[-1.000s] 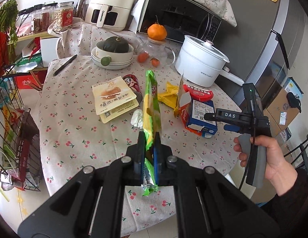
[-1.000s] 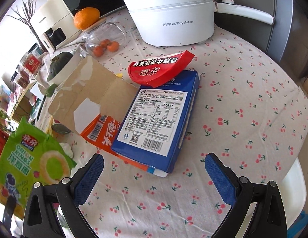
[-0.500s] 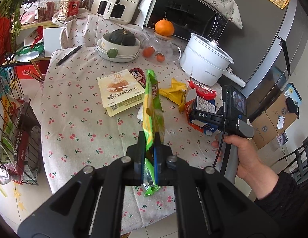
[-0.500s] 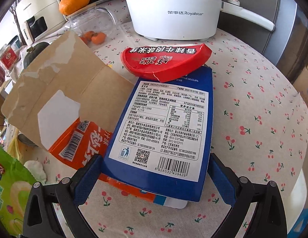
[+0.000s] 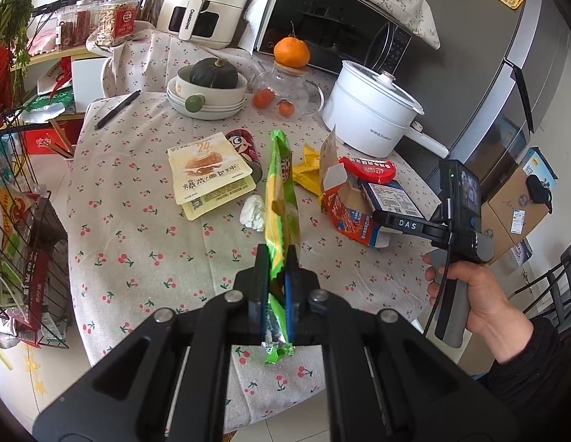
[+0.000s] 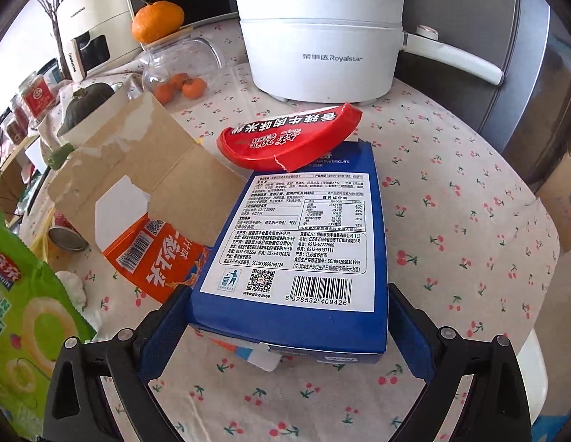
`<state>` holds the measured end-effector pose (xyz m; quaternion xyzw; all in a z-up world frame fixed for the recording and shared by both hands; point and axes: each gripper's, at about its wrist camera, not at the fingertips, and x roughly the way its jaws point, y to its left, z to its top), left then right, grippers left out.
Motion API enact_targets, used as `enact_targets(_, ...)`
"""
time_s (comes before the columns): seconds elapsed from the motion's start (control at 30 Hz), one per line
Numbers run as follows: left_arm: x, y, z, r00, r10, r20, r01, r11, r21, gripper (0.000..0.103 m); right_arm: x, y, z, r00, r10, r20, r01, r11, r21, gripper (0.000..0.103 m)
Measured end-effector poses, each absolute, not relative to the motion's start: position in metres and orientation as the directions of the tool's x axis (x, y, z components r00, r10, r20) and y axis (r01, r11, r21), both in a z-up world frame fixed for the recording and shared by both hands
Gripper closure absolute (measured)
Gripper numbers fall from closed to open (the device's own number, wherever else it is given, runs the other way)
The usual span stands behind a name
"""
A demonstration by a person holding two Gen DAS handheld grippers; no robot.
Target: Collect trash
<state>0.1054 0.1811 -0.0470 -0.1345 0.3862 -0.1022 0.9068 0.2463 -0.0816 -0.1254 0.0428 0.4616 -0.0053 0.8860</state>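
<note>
My left gripper (image 5: 277, 258) is shut on a green onion-ring snack bag (image 5: 281, 191) and holds it upright, edge-on, above the cherry-print tablecloth (image 5: 138, 239); the same bag (image 6: 27, 331) shows at the lower left of the right wrist view. My right gripper (image 6: 289, 316), held by a hand (image 5: 476, 294), stands open with its blue pads on either side of the near end of a blue biscuit box (image 6: 296, 235). The box lies on a torn orange carton (image 6: 156, 261). A red lid (image 6: 289, 140) rests on the box's far end.
More litter lies mid-table: a yellow wrapper (image 5: 307, 169), a white tissue (image 5: 254, 211), burger-print pouches (image 5: 208, 169) and a red can (image 5: 245, 143). Behind stand a white electric pot (image 6: 322, 37), a glass jar (image 5: 285, 88) and bowls with a squash (image 5: 211, 73). A wire rack (image 5: 27, 258) stands left.
My right gripper has moved forward over the table until the blue box sits between its fingers. The left gripper still holds the green bag, which has barely moved.
</note>
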Motion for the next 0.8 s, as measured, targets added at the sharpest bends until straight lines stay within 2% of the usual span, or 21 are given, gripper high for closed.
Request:
enact_targets(0.4,0.108,0.146,-0.039,0.668,-0.344,-0.659,0.143,0.929,-0.34,0.095,0.203,-0.14,-0.072,0.577,0.155,-0.802,-0.114,0.987,0.109,0.003)
enact_targets(0.63,0.111,0.118,-0.033,0.65,-0.391,-0.652,0.198,0.915,-0.352,0.095,0.177,-0.162,-0.054,0.581,0.187,-0.792,-0.144,0.981,0.127,0.003)
enact_targets(0.7,0.111,0.11,-0.03,0.645,-0.409,-0.646,0.217,0.908,-0.358,0.095,0.167,-0.169,-0.05,0.59,0.208,-0.78,-0.153,0.978,0.145,0.007)
enact_targets(0.73,0.111,0.105,-0.029,0.643,-0.417,-0.643,0.226,0.905,-0.36,0.095,0.161,-0.175,-0.05,0.596,0.222,-0.771,-0.159,0.975,0.158,0.028)
enact_targets(0.77,0.111,0.101,-0.028,0.639,-0.424,-0.641,0.236,0.902,-0.361,0.095,0.157,-0.18,-0.051,0.588,0.257,-0.767,-0.179,0.966,0.187,0.075)
enact_targets(0.8,0.112,0.095,-0.027,0.635,-0.431,-0.641,0.246,0.9,-0.361,0.095,0.156,-0.185,-0.056,0.557,0.28,-0.782,-0.183,0.96,0.213,0.086)
